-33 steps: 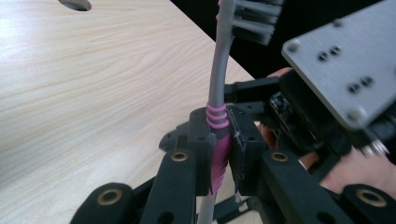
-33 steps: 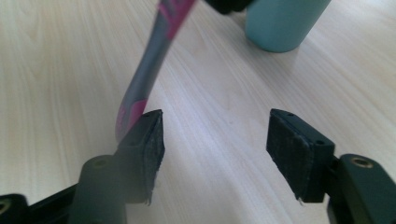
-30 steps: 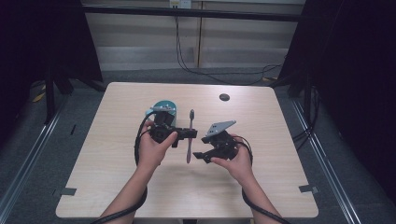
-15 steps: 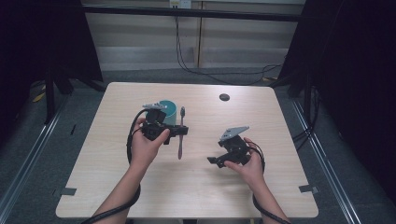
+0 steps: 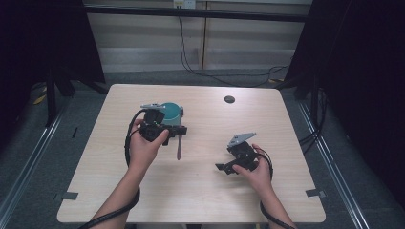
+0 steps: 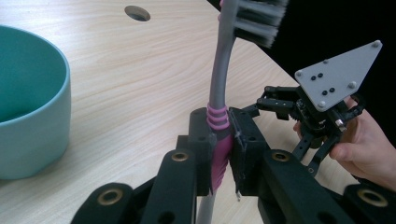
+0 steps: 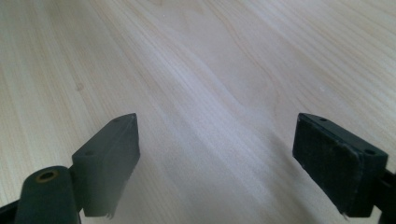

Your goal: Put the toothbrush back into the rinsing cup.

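The toothbrush (image 6: 218,112) is pinched tight in the left gripper (image 5: 160,130), held above the table (image 5: 200,186) just right of the teal cup (image 5: 171,112). The right gripper (image 5: 228,164) sits low over bare wood, far off to the right. Its jaws have just been opening and stand wide with nothing between them.

In the left gripper view we see the toothbrush (image 6: 219,79) cut off twice: the bristle head runs off the top edge and the handle's lower end drops behind the left tool (image 6: 223,154) at the bottom, and the teal bowl (image 6: 28,112) is clipped by the left edge. In the high view the bowl (image 5: 171,112) sits partly hidden behind that tool, and the toothbrush (image 5: 178,149) is too small to tell its bristle end. The right gripper view is soft, bench (image 7: 205,70) grain blurred toward the top.
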The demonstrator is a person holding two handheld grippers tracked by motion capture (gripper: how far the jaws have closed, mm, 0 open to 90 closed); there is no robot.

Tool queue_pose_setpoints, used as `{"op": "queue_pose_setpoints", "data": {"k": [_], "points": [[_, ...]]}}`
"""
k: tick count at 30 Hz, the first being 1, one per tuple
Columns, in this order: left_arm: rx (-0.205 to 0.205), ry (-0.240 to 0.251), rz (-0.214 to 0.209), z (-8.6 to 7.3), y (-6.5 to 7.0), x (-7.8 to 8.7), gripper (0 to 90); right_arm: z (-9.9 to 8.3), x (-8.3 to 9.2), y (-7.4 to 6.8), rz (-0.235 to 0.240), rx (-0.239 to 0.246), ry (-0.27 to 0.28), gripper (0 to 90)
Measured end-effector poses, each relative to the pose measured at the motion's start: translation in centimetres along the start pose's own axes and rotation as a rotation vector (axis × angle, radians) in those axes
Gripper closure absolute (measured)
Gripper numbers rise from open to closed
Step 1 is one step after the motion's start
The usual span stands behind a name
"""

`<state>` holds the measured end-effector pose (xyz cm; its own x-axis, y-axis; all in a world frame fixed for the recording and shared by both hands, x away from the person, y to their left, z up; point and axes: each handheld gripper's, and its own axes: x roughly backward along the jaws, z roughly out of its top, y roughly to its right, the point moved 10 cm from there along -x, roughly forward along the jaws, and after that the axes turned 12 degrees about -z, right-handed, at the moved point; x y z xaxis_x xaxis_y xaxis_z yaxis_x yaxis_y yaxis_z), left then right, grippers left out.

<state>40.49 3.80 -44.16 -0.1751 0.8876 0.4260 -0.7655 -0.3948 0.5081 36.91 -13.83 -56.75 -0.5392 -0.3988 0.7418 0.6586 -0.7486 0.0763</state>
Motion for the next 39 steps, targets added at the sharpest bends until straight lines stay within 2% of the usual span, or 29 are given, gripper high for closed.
{"op": "queue_pose_setpoints", "data": {"k": [3, 7, 9, 19, 25, 29, 39], "points": [[0.000, -0.001, 0.000, 0.1, 0.0, 0.1, 80.4, -0.4, -0.2, 0.0, -0.009, 0.009, -0.013, 14.3], [-0.007, -0.004, 0.004, 0.4, 0.1, 0.1, 80.4, -0.5, -0.3, -0.3, 0.004, 0.004, -0.014, 14.3], [-0.012, -0.008, 0.008, 0.6, 0.0, 0.1, 80.4, -0.7, -0.4, -0.2, -0.007, 0.015, -0.026, 14.3], [-0.023, -0.001, 0.024, 1.7, -0.1, 0.7, 80.4, -1.2, -0.5, -0.1, -0.012, 0.034, -0.012, 13.7], [-0.036, 0.011, 0.050, 2.2, -0.5, 1.0, 80.4, -1.4, -0.5, -0.2, -0.025, 0.044, -0.011, 13.1], [-0.051, 0.018, 0.076, 2.7, -1.0, 1.4, 80.4, -1.4, -0.5, -0.1, -0.021, 0.048, 0.011, 12.8], [-0.049, 0.049, 0.111, 3.8, -1.9, 2.4, 80.4, -1.7, -0.4, -0.1, -0.013, 0.043, 0.074, 12.6]]}}
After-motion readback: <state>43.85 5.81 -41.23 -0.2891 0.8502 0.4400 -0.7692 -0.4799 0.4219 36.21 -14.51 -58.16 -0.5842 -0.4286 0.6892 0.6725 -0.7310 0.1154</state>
